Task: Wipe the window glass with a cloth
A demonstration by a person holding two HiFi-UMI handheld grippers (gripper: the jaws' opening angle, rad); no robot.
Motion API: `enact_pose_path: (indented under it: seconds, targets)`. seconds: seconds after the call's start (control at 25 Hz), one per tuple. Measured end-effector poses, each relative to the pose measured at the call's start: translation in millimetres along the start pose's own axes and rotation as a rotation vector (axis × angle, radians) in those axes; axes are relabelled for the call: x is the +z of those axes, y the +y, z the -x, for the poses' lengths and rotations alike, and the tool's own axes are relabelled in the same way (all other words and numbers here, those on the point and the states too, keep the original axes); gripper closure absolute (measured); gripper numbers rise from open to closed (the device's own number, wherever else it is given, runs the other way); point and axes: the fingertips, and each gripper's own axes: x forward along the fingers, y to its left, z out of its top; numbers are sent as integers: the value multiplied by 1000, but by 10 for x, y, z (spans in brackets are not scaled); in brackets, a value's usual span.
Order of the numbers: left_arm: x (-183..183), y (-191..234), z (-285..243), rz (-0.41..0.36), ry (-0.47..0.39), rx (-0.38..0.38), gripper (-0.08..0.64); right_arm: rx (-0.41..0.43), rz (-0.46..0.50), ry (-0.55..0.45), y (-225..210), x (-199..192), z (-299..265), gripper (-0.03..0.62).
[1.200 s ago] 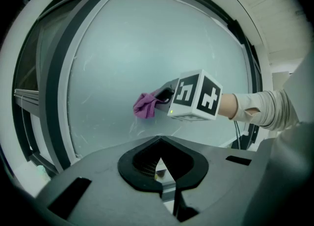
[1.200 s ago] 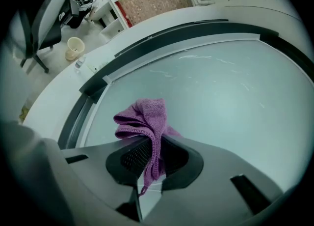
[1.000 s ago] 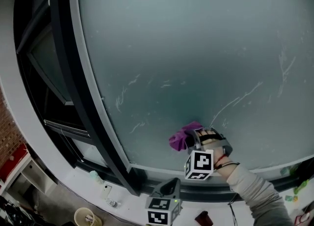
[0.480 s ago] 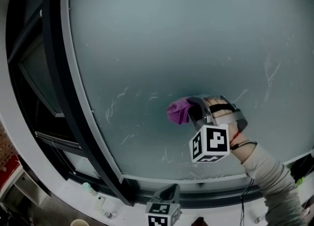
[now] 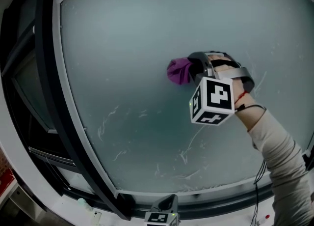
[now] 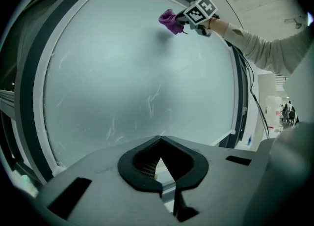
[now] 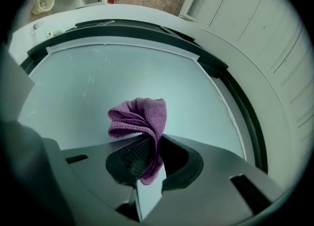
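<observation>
Pinching cloth [image 5: 177, 70] against window glass [image 5: 127, 43]; right gripper [image 5: 194, 69]

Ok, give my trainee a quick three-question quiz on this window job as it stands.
1. Short answer: what does the left claw hold?
2. Which one is shut on the purple cloth? A: the left claw. B: the right claw.
3. True or false: the window glass shows no streaks.
Key: 1 nothing; 2 B; 3 false.
</observation>
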Motion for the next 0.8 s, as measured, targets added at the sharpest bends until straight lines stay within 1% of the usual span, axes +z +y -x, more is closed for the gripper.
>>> enact_pose_path:
  seconds: [0.16, 0.28, 0.44, 0.52, 0.56, 0.64, 0.8]
  targets:
    - [-10, -11, -15, 3, 7, -4, 555, -43, 15, 47, -368, -127, -154, 541]
    - [-3, -8, -26, 4, 8, -4, 555, -91, 44, 79, -636, -200, -274, 541]
    - [8, 1, -42, 6, 8, -4, 555, -180, 76, 109, -998, -256, -379, 541]
    - [13, 4, -50, 7, 8, -3, 555, -226, 70, 120, -1147, -278, -403, 541]
    - [16, 6, -54, 7, 8, -3, 555, -234, 59, 124, -1182, -288, -418, 541]
    - [20, 9, -62, 8, 9, -3, 555, -218, 42, 130, -1157, -298, -454, 541]
    - [27, 13, -78, 10, 10, -4, 555, -168, 70, 145, -915, -319, -530, 541]
